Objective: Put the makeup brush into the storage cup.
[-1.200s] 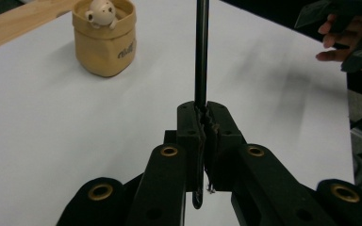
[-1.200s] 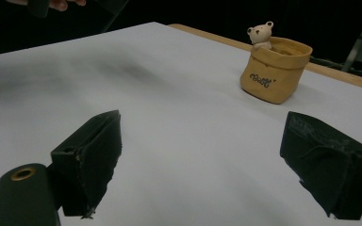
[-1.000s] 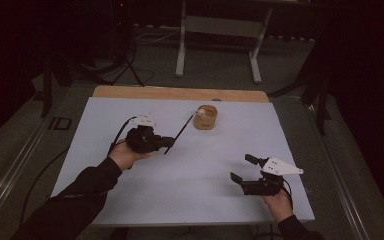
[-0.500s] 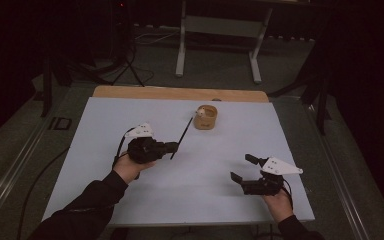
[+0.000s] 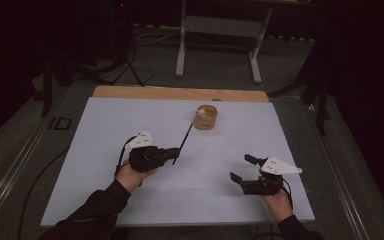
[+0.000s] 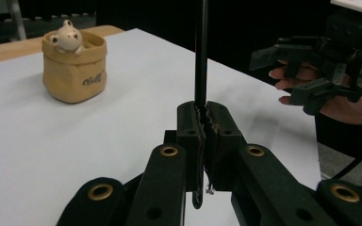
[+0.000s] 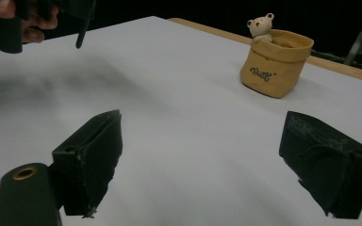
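Your left gripper (image 5: 171,153) is clamped shut on a thin black rod (image 5: 183,142), gripping it near its lower end; in the left gripper view the rod (image 6: 201,52) rises straight up from between the closed jaws, with a short stub poking out below them. In the high view the rod slants up and away toward the pouch (image 5: 206,117), its far tip close to the pouch but not touching it as far as you can tell. The pouch, a tan bag with a small bear figure (image 6: 68,36) peeking over its rim, stands upright near the far edge of the tabletop (image 5: 105,130). Your right gripper (image 5: 244,169) rests low over the near right part of the tabletop, jaws wide apart and holding nothing, well away from the rod. The risk here lies in the grip: you hold a long, slim rod close to one end, so it can pivot or slide between the pads if the tip catches on anything. If you mean to drop it into the pouch, a tip that strikes the rim instead of clearing it would likely tip or shove the light bag. Knocking the bear is also possible.
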Available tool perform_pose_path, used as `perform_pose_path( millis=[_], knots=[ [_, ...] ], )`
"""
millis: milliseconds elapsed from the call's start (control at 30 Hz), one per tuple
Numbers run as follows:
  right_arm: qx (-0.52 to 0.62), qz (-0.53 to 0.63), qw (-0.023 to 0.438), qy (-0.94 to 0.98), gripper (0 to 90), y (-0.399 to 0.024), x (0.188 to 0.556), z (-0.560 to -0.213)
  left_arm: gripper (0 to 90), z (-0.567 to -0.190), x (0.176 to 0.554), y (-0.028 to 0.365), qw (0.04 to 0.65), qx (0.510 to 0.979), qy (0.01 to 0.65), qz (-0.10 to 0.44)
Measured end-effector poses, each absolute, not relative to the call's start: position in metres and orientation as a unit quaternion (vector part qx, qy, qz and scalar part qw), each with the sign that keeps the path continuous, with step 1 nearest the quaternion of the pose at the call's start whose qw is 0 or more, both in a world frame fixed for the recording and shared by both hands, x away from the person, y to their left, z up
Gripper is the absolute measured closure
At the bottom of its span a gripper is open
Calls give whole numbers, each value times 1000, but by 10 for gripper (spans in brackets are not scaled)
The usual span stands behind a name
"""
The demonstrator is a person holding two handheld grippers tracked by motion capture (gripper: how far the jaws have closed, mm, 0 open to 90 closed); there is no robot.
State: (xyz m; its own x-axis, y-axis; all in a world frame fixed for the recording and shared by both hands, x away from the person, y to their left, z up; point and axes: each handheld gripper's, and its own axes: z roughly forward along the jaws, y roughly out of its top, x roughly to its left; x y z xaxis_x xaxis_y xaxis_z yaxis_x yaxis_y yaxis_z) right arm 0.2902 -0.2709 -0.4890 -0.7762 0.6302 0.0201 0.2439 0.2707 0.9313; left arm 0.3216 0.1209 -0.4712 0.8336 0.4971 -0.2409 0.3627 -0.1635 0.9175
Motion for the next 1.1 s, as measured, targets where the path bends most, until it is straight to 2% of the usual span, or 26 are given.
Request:
perform_pose_path(
  millis=[233, 600, 800, 933, 1100],
  knots=[
    [278, 537, 187, 774, 140, -270, 288, -487, 857, -483, 321, 123, 591, 752, 283, 71],
    [297, 537, 191, 766, 140, -273, 288, -486, 857, -494, 321, 114, 556, 772, 300, 78],
    [297, 536, 193, 766, 149, -273, 287, -483, 857, -495, 322, 110, 559, 767, 304, 78],
    [295, 540, 174, 769, 167, -273, 287, -479, 857, -497, 323, 111, 561, 765, 308, 75],
    [329, 534, 129, 768, 155, -276, 292, -472, 857, -495, 322, 111, 557, 767, 308, 83]
  ],
)
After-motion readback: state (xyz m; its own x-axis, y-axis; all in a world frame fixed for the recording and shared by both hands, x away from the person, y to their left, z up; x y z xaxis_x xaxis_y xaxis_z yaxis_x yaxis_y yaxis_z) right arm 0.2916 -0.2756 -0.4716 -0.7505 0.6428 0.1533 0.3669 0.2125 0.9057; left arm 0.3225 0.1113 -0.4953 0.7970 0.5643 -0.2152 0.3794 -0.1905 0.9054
